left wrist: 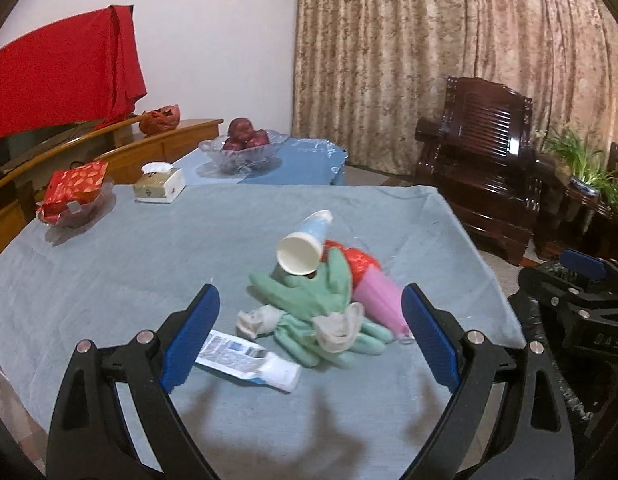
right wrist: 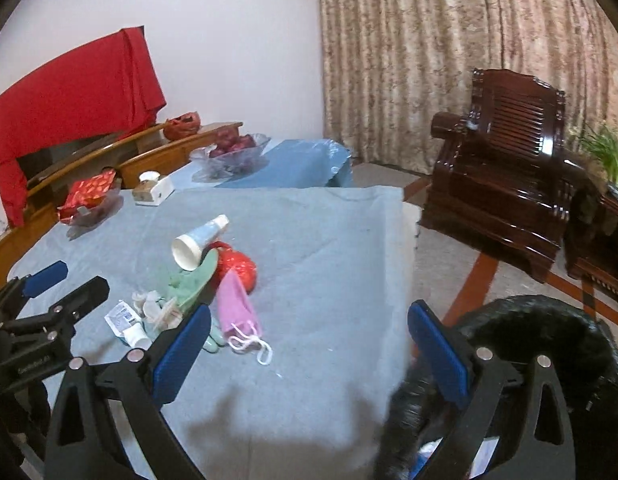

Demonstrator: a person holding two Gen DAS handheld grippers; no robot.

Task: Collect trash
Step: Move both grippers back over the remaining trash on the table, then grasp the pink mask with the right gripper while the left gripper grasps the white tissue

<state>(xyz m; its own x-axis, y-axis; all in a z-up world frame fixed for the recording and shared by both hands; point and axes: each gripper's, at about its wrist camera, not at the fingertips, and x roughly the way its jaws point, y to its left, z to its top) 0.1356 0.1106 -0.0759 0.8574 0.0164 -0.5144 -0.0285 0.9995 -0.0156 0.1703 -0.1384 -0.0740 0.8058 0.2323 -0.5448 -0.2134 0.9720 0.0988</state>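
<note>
Across the blue-clothed bench (left wrist: 109,280) the trash lies in one heap near the middle. A black bin bag (right wrist: 549,344) sits off the bench's right edge, under the right claw (right wrist: 309,352), whose jaws stand wide and empty. The left claw (left wrist: 309,336) is also wide and empty, and hangs low with the heap between its pads.

In the heap: a green glove (left wrist: 309,300) sprawled flat, a pink mask (left wrist: 381,300) touching its right side, a red wrapper (left wrist: 357,260) behind, a paper cup (left wrist: 299,254) tipped on top with a blue tube (left wrist: 319,226) behind it, a flat white tube (left wrist: 249,360) nearest the left pad, and crumpled tissue (left wrist: 337,330).

Likely risks: closing on the glove could roll the cup away across the cloth; the mask's loops (right wrist: 261,350) may snag other pieces and drag them off short of the bag.
</note>
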